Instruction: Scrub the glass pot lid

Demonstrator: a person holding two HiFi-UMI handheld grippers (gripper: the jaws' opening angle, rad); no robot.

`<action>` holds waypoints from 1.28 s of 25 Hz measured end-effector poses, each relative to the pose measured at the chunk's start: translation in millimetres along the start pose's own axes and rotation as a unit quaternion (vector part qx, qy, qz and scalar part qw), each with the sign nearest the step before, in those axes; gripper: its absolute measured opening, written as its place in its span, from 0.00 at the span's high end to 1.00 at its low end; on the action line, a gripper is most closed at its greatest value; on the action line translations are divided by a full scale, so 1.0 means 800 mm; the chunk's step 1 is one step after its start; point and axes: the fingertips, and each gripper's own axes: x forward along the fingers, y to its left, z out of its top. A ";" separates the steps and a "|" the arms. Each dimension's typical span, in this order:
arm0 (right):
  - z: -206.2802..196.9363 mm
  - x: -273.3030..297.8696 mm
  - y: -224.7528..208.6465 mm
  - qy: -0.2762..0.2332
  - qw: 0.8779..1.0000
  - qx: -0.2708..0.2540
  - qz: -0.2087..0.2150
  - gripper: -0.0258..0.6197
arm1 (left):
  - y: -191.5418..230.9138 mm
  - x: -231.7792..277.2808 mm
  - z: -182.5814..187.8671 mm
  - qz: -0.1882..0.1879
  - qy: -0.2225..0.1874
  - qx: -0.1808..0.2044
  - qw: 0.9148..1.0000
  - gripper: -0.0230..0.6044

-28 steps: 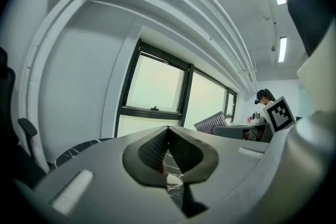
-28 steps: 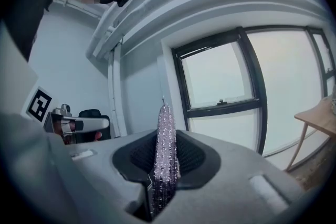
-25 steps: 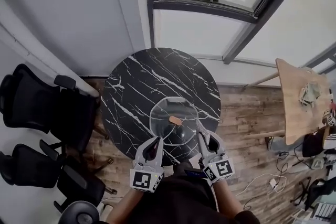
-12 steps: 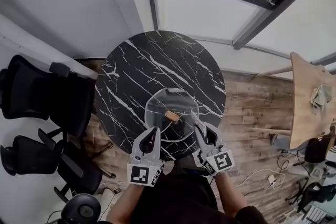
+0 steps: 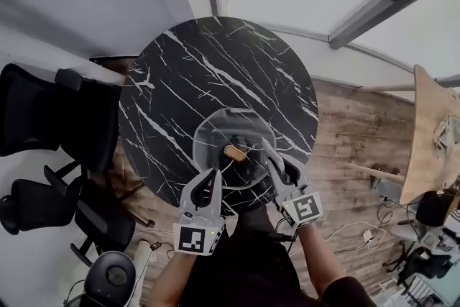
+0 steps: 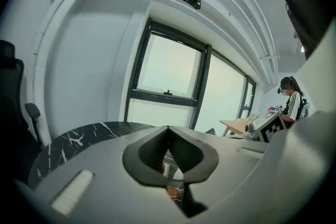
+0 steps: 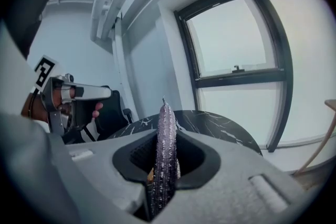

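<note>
A round glass pot lid (image 5: 206, 134) with a wooden knob (image 5: 233, 152) lies flat on the near part of the black marble table (image 5: 180, 75). My right gripper (image 5: 272, 159) is shut on a glittery grey-purple scrubbing pad (image 5: 267, 148), whose tip reaches over the lid's right near edge. In the right gripper view the scrubbing pad (image 7: 165, 139) stands upright between the jaws of my right gripper (image 7: 164, 113). My left gripper (image 5: 213, 174) hangs at the lid's near edge, shut with nothing in it. In the left gripper view the knob (image 6: 172, 192) shows just below the jaws of my left gripper (image 6: 168, 129).
Black office chairs (image 5: 43, 111) crowd the table's left side, with a round dark base (image 5: 108, 277) on the floor near them. At the right stands a wooden table (image 5: 431, 133), and cables (image 5: 352, 234) lie on the plank floor. Behind the table are a wall and a window (image 7: 236, 60).
The head view has tilted, so the table and lid sit lower and larger in the frame. Both grippers stay at the lid's near edge, the pad a little further over it.
</note>
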 end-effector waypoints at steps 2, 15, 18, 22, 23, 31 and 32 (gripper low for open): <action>-0.021 0.017 -0.009 0.023 1.000 -0.016 0.002 0.84 | 0.003 0.008 -0.010 -0.008 0.006 -0.002 1.000 0.96; -0.087 0.097 -0.040 0.116 0.989 -0.085 0.041 0.84 | 0.026 0.031 -0.043 -0.011 0.024 -0.020 0.999 0.96; -0.101 0.113 -0.048 0.138 0.985 -0.100 0.033 0.84 | 0.028 0.034 -0.044 -0.014 0.028 -0.019 0.999 0.96; -0.129 0.136 -0.051 0.181 0.972 -0.145 0.027 0.84 | 0.032 0.038 -0.053 -0.023 0.046 -0.008 0.999 0.96; -0.135 0.140 -0.047 0.191 0.968 -0.157 0.034 0.84 | 0.033 0.038 -0.055 -0.024 0.050 -0.006 0.998 0.96; -0.150 0.151 -0.022 0.217 0.952 -0.198 0.086 0.84 | 0.039 0.052 -0.060 -0.017 0.039 -0.021 0.999 0.96; -0.154 0.150 -0.019 0.220 0.949 -0.208 0.091 0.84 | 0.037 0.053 -0.066 -0.024 0.042 -0.020 0.999 0.96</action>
